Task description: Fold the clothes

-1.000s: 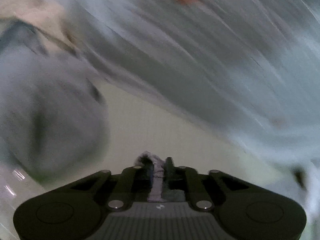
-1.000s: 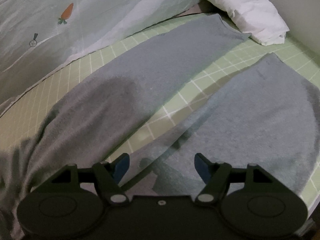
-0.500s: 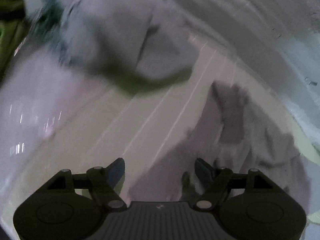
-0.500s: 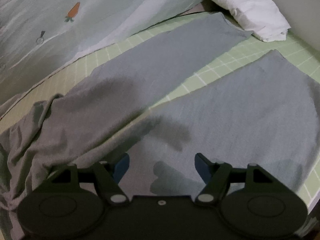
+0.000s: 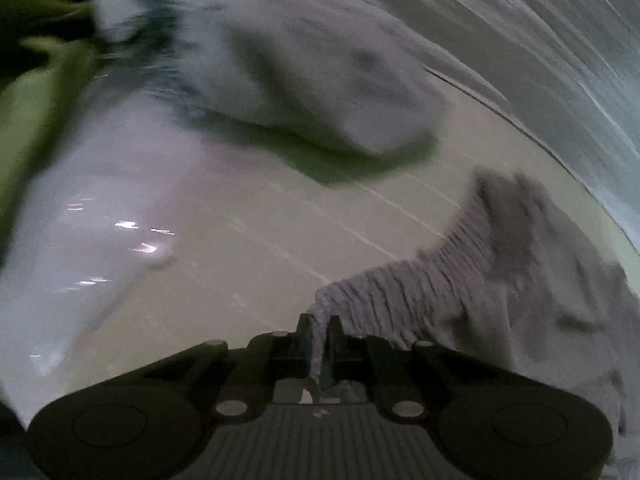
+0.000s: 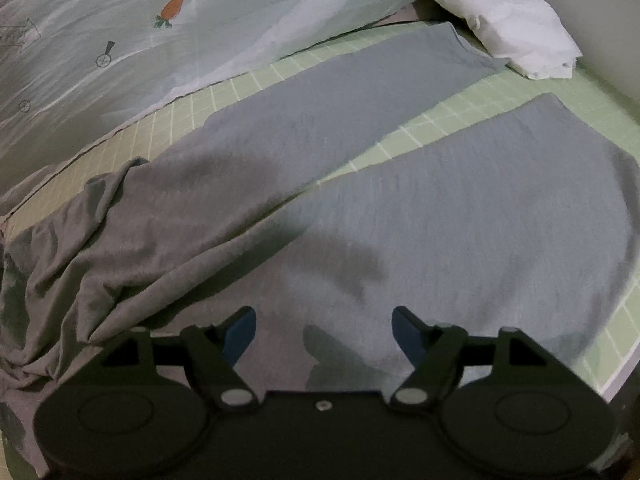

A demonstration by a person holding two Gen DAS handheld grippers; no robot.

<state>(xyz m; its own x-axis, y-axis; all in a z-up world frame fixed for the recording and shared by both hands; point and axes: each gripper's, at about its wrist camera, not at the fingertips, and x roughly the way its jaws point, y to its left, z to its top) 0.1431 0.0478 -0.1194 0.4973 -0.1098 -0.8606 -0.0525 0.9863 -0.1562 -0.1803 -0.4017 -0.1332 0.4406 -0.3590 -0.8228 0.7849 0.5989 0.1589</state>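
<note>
**Left claw pinches waistband as grey trousers lie ready for folding**

A pair of grey trousers [image 6: 360, 184] lies spread on a green checked sheet [image 6: 448, 120], its two legs running toward the upper right of the right wrist view, the waist end bunched in folds at the lower left. In the left wrist view, the left gripper [image 5: 319, 330] is closing its jaws on a ribbed edge of the grey cloth, which is caught between the pads at lower centre and trails off to the right; gripping there would likely let the person lift or pull the crumpled end straight. The right gripper [image 6: 323, 320] hangs over the nearer leg at lower centre, jaws spread wide and empty, apparently poised for a second hold. A pale quilt with a carrot print [image 6: 120, 40] fills the upper left, and a white pillow [image 6: 508, 20] sits at the upper right, clear of the trousers.
</note>
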